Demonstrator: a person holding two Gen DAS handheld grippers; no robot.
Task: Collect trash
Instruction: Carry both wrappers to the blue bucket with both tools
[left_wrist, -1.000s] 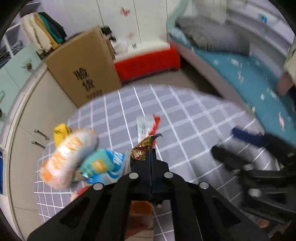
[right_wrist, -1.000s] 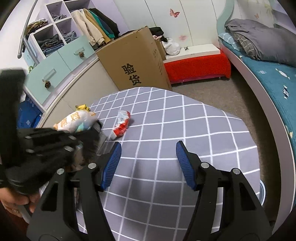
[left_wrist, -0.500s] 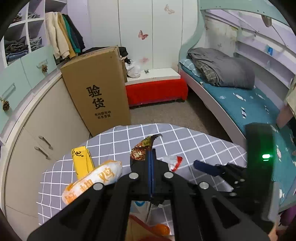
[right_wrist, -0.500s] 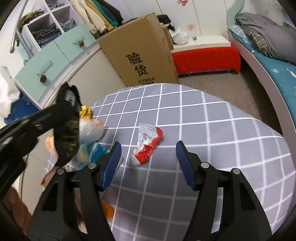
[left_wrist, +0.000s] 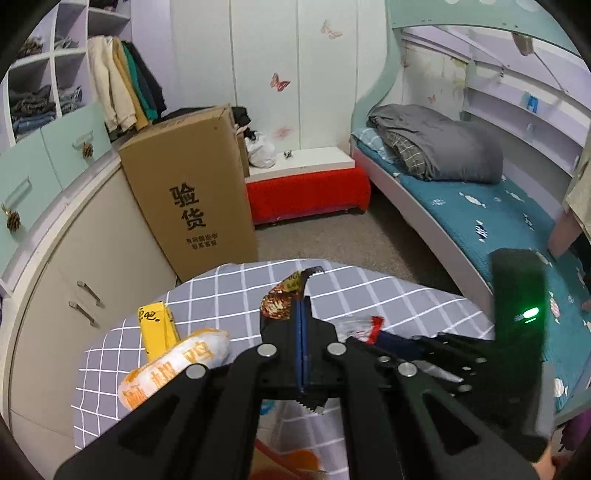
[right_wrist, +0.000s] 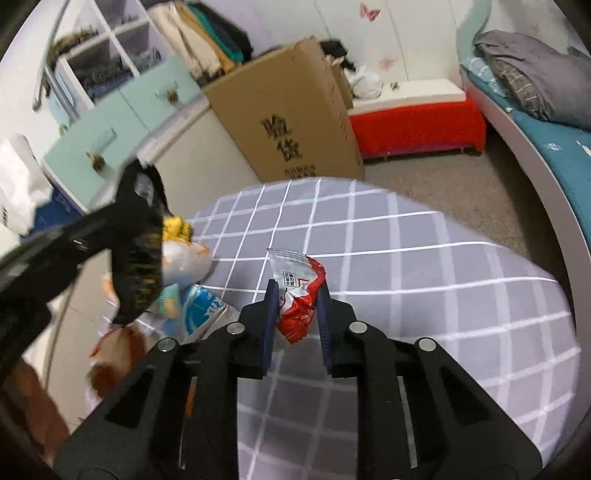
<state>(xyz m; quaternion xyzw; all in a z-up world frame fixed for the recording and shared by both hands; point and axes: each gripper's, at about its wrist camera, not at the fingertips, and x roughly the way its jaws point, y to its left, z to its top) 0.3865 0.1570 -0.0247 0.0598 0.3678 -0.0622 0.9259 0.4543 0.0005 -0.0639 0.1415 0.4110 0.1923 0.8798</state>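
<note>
My left gripper (left_wrist: 301, 314) is shut on a dark brown and gold wrapper (left_wrist: 282, 301), held above the round table with the grey checked cloth (left_wrist: 369, 291). In the right wrist view that wrapper (right_wrist: 138, 251) hangs at the left, blurred. My right gripper (right_wrist: 295, 299) has narrowed around a red and silver wrapper (right_wrist: 299, 288) that lies on the cloth (right_wrist: 424, 266); the blue pads sit at both its sides. The wrapper also shows in the left wrist view (left_wrist: 364, 326).
More trash lies at the table's left: a white and orange bag (left_wrist: 177, 363), a yellow packet (left_wrist: 157, 325), a blue packet (right_wrist: 201, 306). A tall cardboard box (left_wrist: 188, 192) and cabinets (left_wrist: 85, 266) stand behind; a bed (left_wrist: 480, 214) is on the right.
My right gripper moved onto the red and silver wrapper and its jaws closed in around it. My left gripper lifted and tilted up with the brown wrapper in it.
</note>
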